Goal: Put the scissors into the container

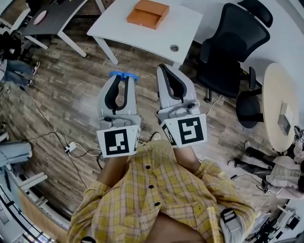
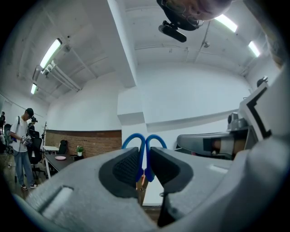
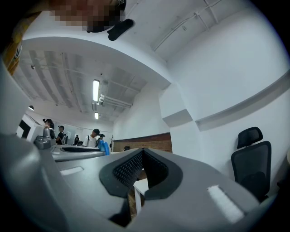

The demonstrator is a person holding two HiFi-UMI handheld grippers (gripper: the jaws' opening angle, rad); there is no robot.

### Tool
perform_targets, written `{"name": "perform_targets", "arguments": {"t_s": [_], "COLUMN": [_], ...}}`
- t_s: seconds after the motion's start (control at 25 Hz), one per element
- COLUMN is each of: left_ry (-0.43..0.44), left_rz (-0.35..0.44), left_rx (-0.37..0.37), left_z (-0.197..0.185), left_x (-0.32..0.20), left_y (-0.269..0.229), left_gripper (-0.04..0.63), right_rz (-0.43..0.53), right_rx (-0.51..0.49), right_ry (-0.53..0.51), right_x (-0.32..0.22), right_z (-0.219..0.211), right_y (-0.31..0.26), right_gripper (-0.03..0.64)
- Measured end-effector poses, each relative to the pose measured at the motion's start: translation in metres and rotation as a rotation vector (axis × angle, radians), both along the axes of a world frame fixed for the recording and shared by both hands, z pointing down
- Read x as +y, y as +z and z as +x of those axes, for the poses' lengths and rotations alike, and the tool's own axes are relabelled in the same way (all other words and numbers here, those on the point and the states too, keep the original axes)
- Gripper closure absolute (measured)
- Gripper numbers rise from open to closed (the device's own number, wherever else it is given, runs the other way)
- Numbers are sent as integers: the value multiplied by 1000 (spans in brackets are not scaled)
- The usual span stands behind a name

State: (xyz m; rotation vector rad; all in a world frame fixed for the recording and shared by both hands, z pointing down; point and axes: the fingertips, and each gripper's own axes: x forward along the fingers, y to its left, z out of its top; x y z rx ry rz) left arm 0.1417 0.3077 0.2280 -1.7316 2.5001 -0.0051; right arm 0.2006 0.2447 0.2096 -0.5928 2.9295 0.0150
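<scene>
Left gripper: the left gripper is held up in front of the person's yellow plaid shirt, its jaws clamped on the scissors.
Scissors: in the left gripper view the two blue handle loops stick out past the jaw tips, the part below them pinched between the pads; well apart from the white table.
Right gripper: the right gripper is just beside the left one, jaws pressed together with nothing between them, as the right gripper view shows.
Nearby things: a black office chair stands to the right of both grippers; nothing lies between the grippers and the white table.
Container: an orange box lies on the white table; its contents cannot be made out.
Floor: wood planks, with cables and a small white plug block at the left.
Room: a grey table at top left, a round pale table at right, white walls, a brick strip, ceiling strip lights, and a standing person far left.
</scene>
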Motion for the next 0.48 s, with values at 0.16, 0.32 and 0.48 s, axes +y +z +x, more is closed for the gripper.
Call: {"name": "perform_targets", "arguments": {"t_s": [0.16, 0.32, 0.48], "left_ry": [19, 42, 77], "left_rz": [-1, 22, 49], "left_rx": [23, 31, 38], "left_z": [-28, -64, -102], "left_x": [-19, -41, -67], "left_y": [10, 3, -11], "left_gripper": [508, 509, 509], "right_rz": [9, 15, 23], "right_rx": [20, 25, 15], "right_ry": [20, 39, 75], "right_x": [-18, -37, -59], "right_z": [-25, -59, -94], "right_y": [5, 0, -11], "right_gripper": [611, 611, 611]}}
